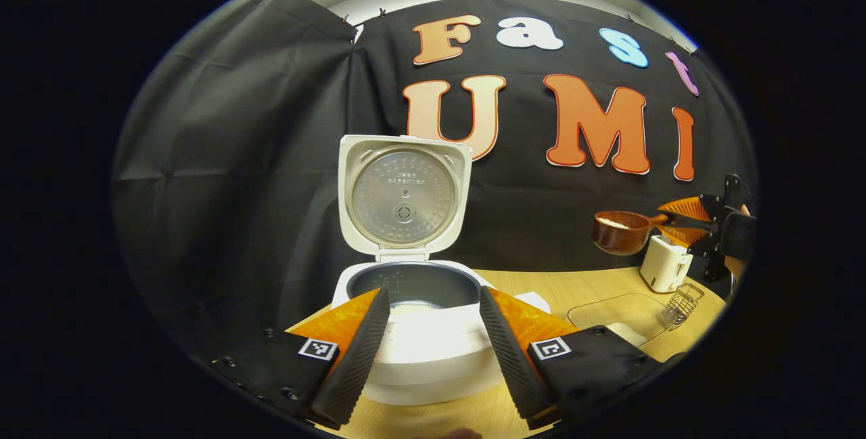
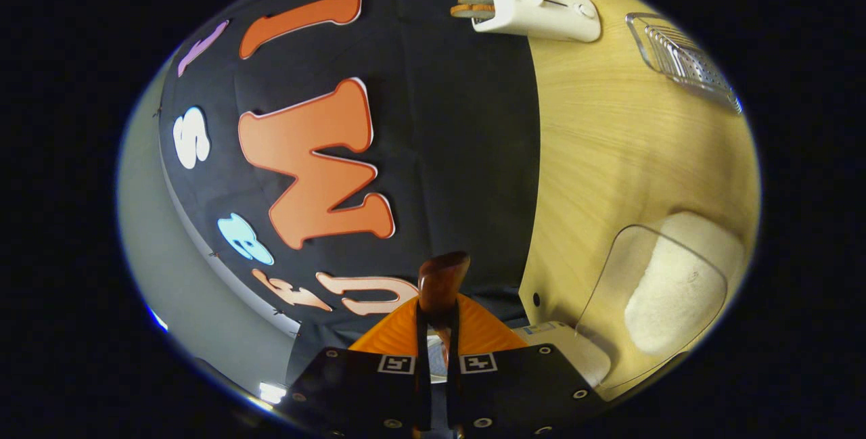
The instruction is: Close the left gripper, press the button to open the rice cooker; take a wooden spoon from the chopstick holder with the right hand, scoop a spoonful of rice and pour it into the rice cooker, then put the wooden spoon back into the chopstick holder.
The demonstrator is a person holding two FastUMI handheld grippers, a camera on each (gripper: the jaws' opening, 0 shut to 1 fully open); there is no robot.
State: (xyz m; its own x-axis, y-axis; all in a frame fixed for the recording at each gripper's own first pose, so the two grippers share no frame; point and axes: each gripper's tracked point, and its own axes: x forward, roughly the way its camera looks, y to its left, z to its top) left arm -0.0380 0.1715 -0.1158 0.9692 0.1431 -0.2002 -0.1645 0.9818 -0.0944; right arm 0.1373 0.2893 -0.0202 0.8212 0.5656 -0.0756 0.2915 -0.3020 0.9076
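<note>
Wooden and reddish-brown, the spoon [image 2: 443, 276] sits clamped by its handle between the two closed-in fingers of the right gripper [image 2: 438, 331], the wood rising just beyond the fingertips in the right gripper view, which is rolled so that the table [image 2: 609, 141] stands to the gripper's right and the black cloth wall to its left. Just right of that gripper lies a clear tray [image 2: 666, 283] with a heap of white rice [image 2: 670, 297] in it, and close beside the gripper's base a white rounded edge shows, too little to say what it is. Far ahead and to the right a white toaster [image 2: 541, 9] with slices in its slots rests on the table, with a wire chopstick holder [image 2: 683, 57] further right still. In the left gripper view the left gripper [image 1: 433, 304] has its fingers spread wide, gripping nothing, with the white rice cooker [image 1: 426, 344] directly in front and showing between them; its lid [image 1: 404, 195] stands upright and open, the metal inner plate facing the camera, and the dark inner pot [image 1: 413, 283] is exposed with a pale layer at its bottom. Well off to this gripper's right the spoon's bowl is held in the air, white grains in it, by the right gripper, above the toaster, the wire holder and the clear tray
</note>
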